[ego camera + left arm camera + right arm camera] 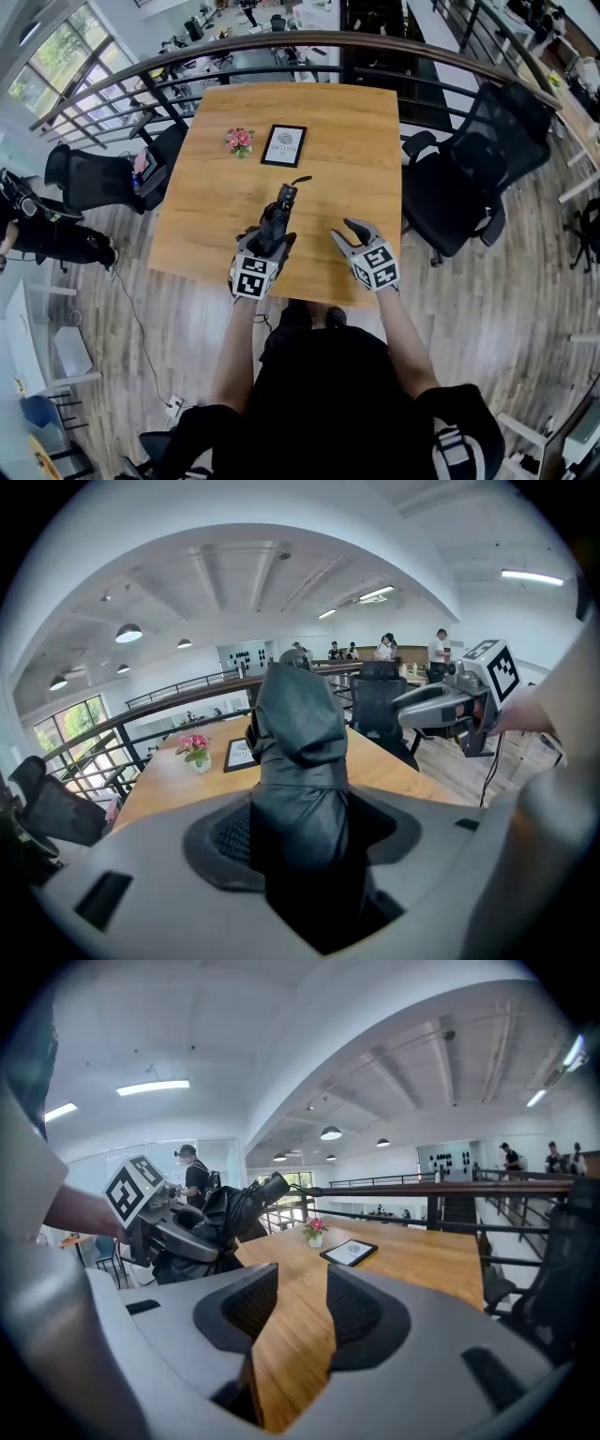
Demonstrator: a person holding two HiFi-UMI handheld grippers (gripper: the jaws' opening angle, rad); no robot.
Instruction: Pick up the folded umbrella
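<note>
The folded black umbrella is lifted off the wooden table, clamped between the pads of my left gripper. In the left gripper view the umbrella fills the gap between the grey jaws and points away over the table. From the right gripper view the umbrella and the left gripper show at the left, above the table's near edge. My right gripper hangs over the table's front edge to the right of the umbrella, open, with only bare table between its jaws.
A small pot of pink flowers and a framed card sit at the table's far side. A black office chair stands to the right, another chair to the left. A curved railing runs behind the table.
</note>
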